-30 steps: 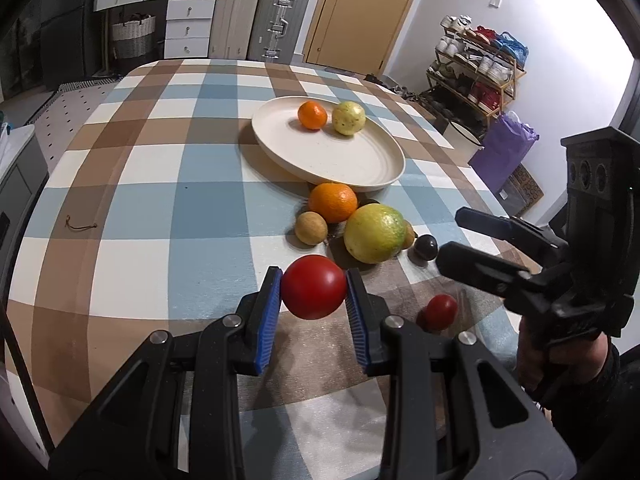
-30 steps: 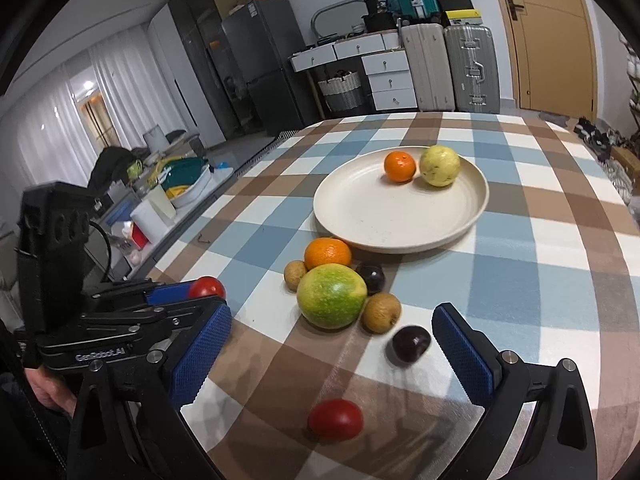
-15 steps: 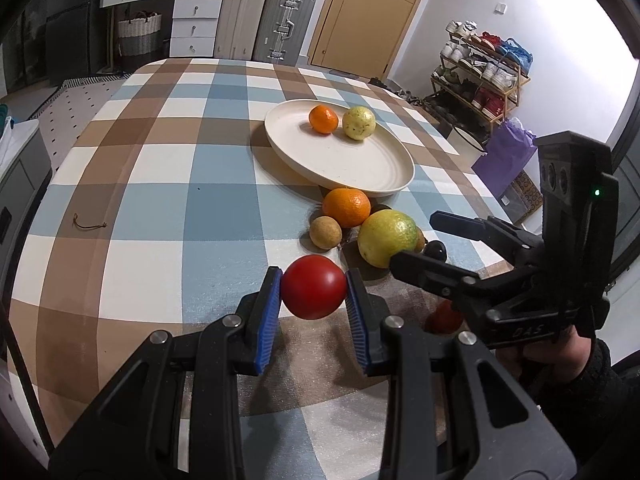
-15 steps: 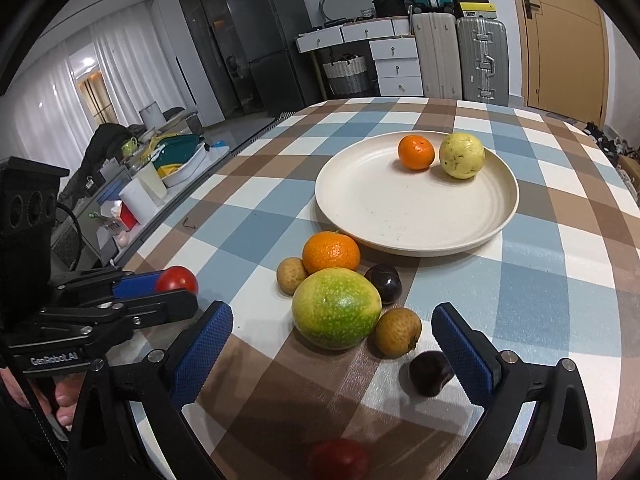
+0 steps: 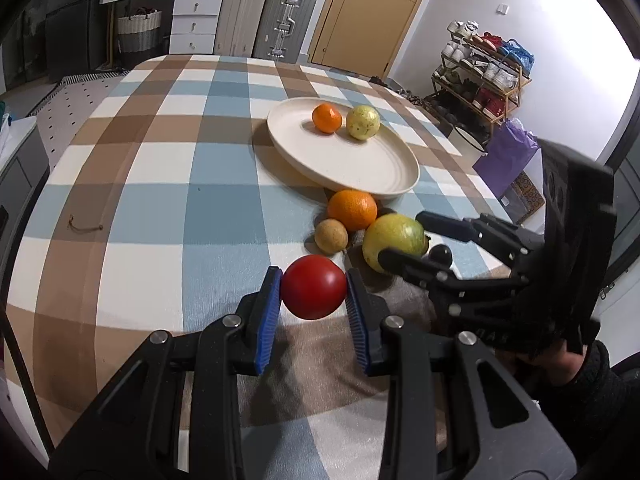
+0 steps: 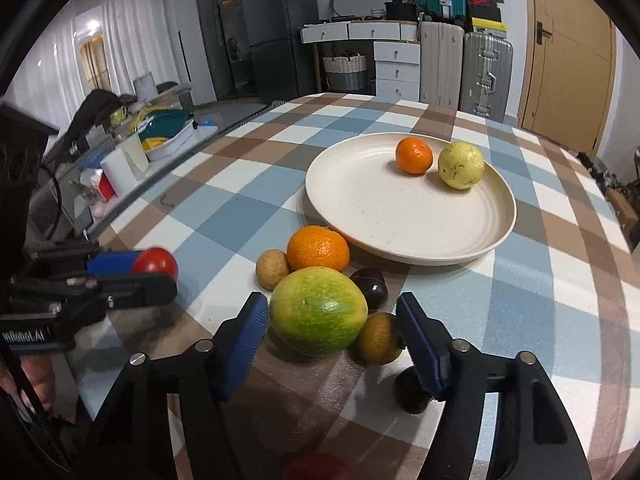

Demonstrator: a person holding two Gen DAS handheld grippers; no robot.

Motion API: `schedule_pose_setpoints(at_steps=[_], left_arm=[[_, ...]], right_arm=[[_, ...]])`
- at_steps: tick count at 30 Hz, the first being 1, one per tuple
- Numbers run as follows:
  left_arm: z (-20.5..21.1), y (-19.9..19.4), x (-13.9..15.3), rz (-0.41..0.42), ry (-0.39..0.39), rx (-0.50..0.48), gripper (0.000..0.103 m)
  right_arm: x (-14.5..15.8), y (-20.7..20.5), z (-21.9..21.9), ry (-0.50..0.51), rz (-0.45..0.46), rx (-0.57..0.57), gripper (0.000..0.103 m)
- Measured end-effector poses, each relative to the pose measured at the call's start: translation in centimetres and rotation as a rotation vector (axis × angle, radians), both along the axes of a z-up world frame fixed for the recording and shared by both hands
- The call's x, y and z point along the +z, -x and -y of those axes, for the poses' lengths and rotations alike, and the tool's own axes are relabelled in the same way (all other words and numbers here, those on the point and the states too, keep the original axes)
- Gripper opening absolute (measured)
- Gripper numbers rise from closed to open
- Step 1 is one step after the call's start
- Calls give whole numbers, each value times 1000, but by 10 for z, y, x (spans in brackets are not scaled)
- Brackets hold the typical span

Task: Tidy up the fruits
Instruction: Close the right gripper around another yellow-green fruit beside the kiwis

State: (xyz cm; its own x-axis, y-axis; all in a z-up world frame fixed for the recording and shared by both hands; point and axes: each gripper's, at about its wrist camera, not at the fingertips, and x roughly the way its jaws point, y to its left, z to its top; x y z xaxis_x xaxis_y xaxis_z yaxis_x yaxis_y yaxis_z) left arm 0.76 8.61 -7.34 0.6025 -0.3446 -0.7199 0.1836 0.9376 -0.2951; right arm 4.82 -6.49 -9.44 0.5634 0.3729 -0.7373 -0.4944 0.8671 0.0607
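2 grips in play, risks ranked big to small. Right gripper [image 6: 332,344] is closing around the big green-yellow fruit [image 6: 318,311], pads not visibly pressing yet. That fruit sits on the checked tablecloth [image 6: 224,220], packed against an orange [image 6: 318,248], a dark plum-like fruit [image 6: 370,285] and a brown kiwi-like fruit [image 6: 378,336]. Biggest risk: the right-hand finger [image 6: 418,344] lies across the kiwi-like one, so it could pinch 2 fruits or knock the cluster rolling toward the table edge. Next: a round, smooth skin may squirt out of a shallow pinch. Smaller: left gripper [image 5: 314,296] pinches a red tomato [image 5: 313,292] clear of the cloth, and more squeeze could bruise it. Smallest: the plate [image 6: 400,216] already holds 2 fruits that could roll on drop-off.
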Motion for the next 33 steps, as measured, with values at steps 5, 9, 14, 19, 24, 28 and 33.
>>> schedule_pose_setpoints(at_steps=[5,9,14,19,24,28,33], left_arm=[[4,-4,4,11,-4,-11,29],[3,-4,4,9,0,-7,29],[-1,-4,2,5,6,2,29],[-3,-3,2,7,7,1,29],[-4,-2,2,7,9,4,29],[-4,-2,1,4,11,7,29],[-4,-2,1,3,12,7,29]], right_arm=[[-1,4,-4,28,22,24,64],[0,10,-10,53,38,65,59],[-1,20,-20,109,47,125,57],[-4,30,-31,154,58,175,49],[-5,32,-31,150,72,181,49],[-4,32,-25,112,79,169,49],[4,25,-9,1,62,139,49]])
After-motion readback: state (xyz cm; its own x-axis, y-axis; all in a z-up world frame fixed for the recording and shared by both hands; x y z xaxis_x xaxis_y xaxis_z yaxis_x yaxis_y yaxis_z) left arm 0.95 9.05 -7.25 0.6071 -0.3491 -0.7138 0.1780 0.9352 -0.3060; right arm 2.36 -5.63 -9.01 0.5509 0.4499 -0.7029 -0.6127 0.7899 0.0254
